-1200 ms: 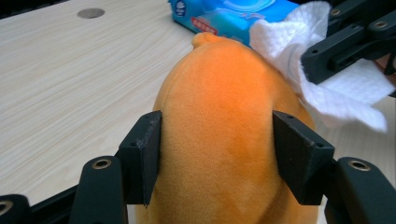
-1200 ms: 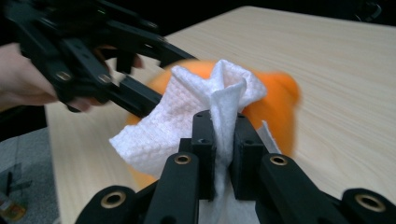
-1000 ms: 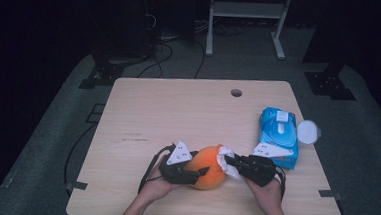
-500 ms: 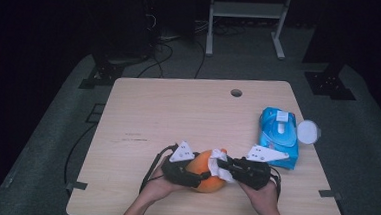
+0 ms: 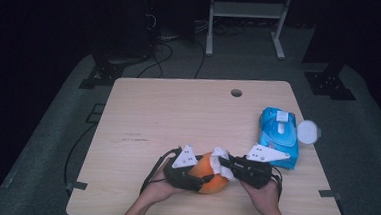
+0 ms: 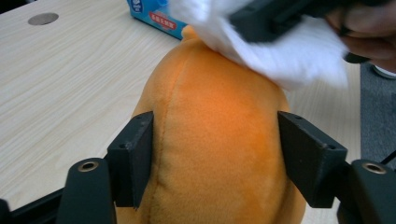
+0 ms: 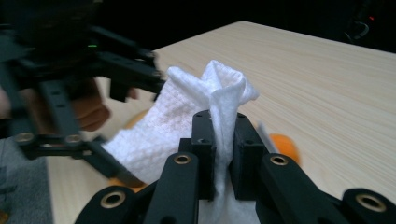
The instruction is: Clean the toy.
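Orange plush toy [image 5: 208,174] sits low and centre in the high view, near the front edge of the pale wooden worktop [image 5: 178,117], between our two hands; in the left gripper view it takes up the lower middle of the frame, its seam running up the left side. Our left gripper [image 5: 194,174] comes in from the lower left of the high view and clasps the toy; in its own view the two black jaws stand one on each flank of the plush and touch it, and they have just been easing a little closer, with the toy between them. Our right gripper [image 5: 223,162] reaches in from the lower right of the high view, jaws clenched on a white cloth [image 5: 220,160]; in the right gripper view the cloth [image 7: 196,112] is pinched upright between the two jaws at the centre of the frame, its folded top rising above them and the rest spilling toward the lower left. In the left gripper view the cloth [image 6: 285,51] lies against the top of the toy at the upper right; a sliver of orange shows at the right of the right gripper view. A blue wipes packet [image 5: 278,136] lies at the right of the high view, just beside our right hand; a round white lid [image 5: 309,131] sits at its right edge.
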